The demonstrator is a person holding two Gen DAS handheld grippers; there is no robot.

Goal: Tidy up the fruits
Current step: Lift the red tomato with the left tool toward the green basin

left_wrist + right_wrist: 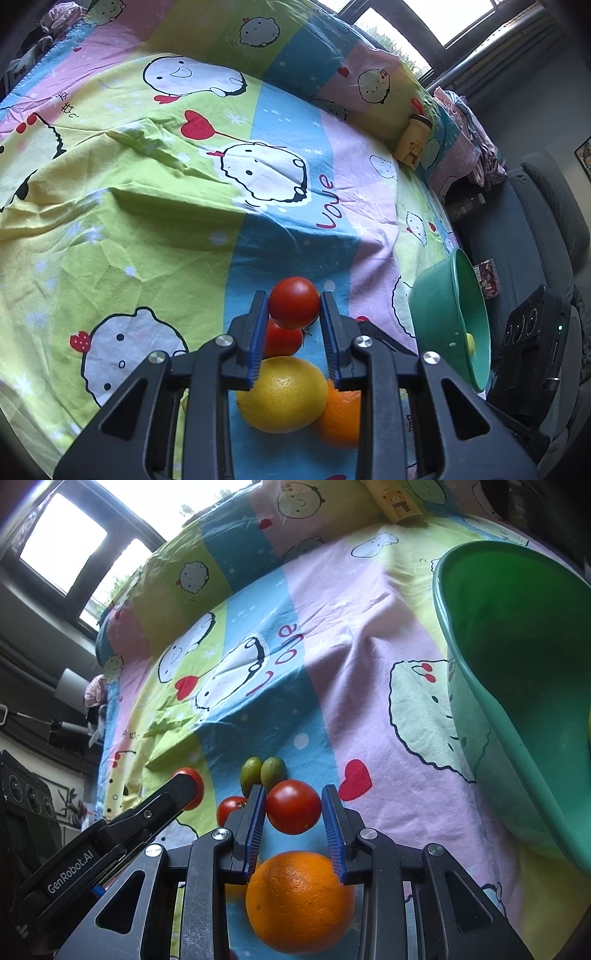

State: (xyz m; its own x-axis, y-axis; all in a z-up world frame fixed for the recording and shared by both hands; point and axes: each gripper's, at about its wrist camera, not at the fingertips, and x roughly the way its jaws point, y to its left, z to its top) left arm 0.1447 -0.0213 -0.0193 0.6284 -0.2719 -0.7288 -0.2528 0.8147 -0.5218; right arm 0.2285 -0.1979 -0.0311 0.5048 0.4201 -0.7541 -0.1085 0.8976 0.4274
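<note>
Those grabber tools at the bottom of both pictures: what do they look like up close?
Each is a black plastic frame with triangular cut-outs and round silver pivot bolts. The left gripper and the right gripper each end in two jaws lined with ribbed blue pads. Seen from the right wrist view, the left one bears white "GenRobot.AI" lettering. No cables or sleeves show.

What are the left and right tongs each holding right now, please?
Left tongs: shut on a red tomato, lifted above the other fruit.
Right tongs: shut on another red tomato.
</note>
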